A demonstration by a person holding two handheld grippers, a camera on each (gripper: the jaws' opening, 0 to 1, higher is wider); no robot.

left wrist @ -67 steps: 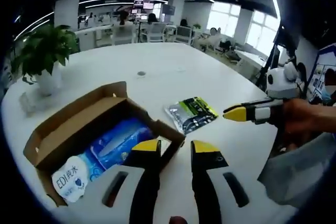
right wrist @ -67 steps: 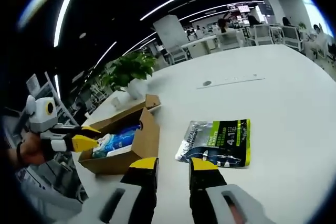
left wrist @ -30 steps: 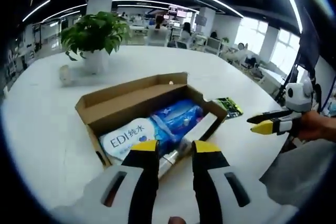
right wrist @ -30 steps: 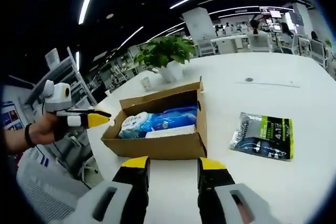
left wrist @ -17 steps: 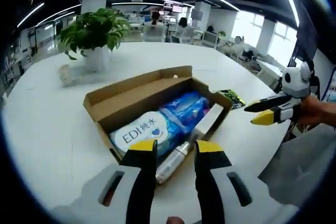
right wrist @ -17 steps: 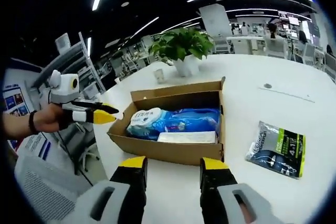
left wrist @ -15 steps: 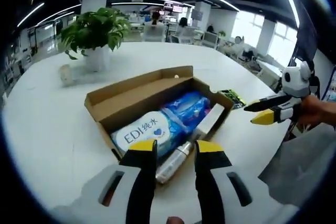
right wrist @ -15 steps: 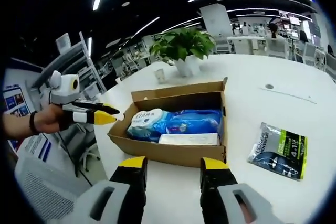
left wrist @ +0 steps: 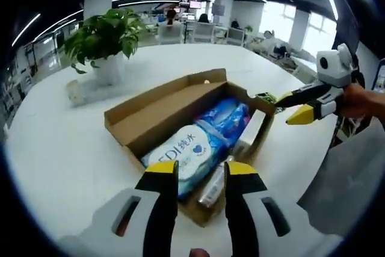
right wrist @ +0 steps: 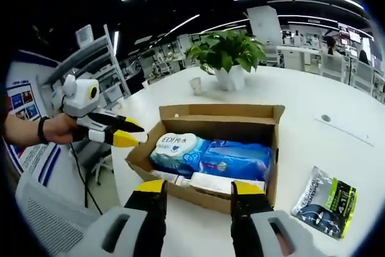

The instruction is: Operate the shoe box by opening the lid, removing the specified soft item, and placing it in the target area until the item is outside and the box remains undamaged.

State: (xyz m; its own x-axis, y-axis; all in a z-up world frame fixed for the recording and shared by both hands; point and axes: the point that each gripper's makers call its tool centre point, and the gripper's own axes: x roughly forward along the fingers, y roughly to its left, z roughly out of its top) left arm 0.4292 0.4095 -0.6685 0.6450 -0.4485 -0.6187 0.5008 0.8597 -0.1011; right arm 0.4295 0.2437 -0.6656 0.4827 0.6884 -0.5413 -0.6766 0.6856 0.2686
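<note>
Your left gripper (left wrist: 195, 173) hovers over the near end of the box (left wrist: 157, 112), jaws apart with nothing between them. Your right gripper (right wrist: 200, 192) sits at the box's long near wall (right wrist: 198, 194) in the right gripper view, jaws likewise apart and empty; in the left gripper view it reaches in from the right, yellow tips spread, just beside the box's far corner.

Box: brown cardboard, open, upright on the white table (left wrist: 60, 148). Inside: a white-and-blue soft pack (left wrist: 183, 151) marked "EDI", touching a blue pack (left wrist: 227, 118) beyond it. A silver bottle (left wrist: 213, 188) and a flat white item (right wrist: 225, 183) lie along one long wall.

A black-and-green pouch (right wrist: 328, 203) lies flat on the table, apart from the box. A potted plant (left wrist: 105, 43) stands on the table beyond the box, a small cup (left wrist: 74, 93) near it.
</note>
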